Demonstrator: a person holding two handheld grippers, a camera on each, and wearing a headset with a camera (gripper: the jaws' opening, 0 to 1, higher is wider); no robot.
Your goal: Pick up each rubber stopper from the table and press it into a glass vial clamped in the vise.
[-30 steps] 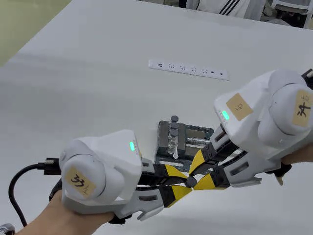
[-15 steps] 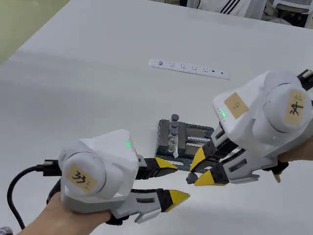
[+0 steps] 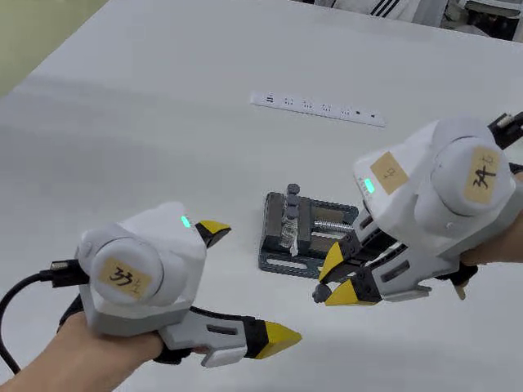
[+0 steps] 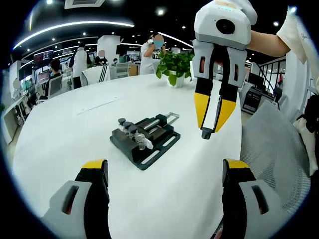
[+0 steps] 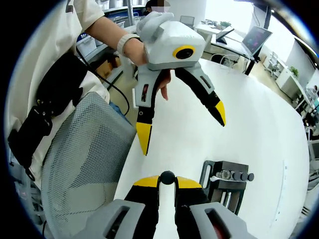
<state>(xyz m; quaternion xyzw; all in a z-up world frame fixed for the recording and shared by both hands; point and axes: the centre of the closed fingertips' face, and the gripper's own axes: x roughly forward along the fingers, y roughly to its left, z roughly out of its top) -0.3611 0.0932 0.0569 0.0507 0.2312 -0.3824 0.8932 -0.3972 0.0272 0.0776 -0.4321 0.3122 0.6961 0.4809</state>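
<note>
Right tongs [image 3: 327, 286] pinch a small dark rubber stopper [image 5: 167, 177] near the black metal vise [image 3: 276, 245], ready for pressing; left tongs [image 3: 249, 284] gape wide.

White left tool [image 3: 249, 282], right tool [image 3: 330, 281] — yellow-tipped jaws (tags 33, 34).

Open worktop [image 3: 147, 139] lies on every side of the vise [image 3: 278, 260], and its vials [image 3: 288, 222] are clear from above. The right gripper [image 3: 328, 282], pinching a stopper [image 3: 319, 292], hangs just off its near right corner; power strip [image 3: 317, 109] sits far back.
</note>
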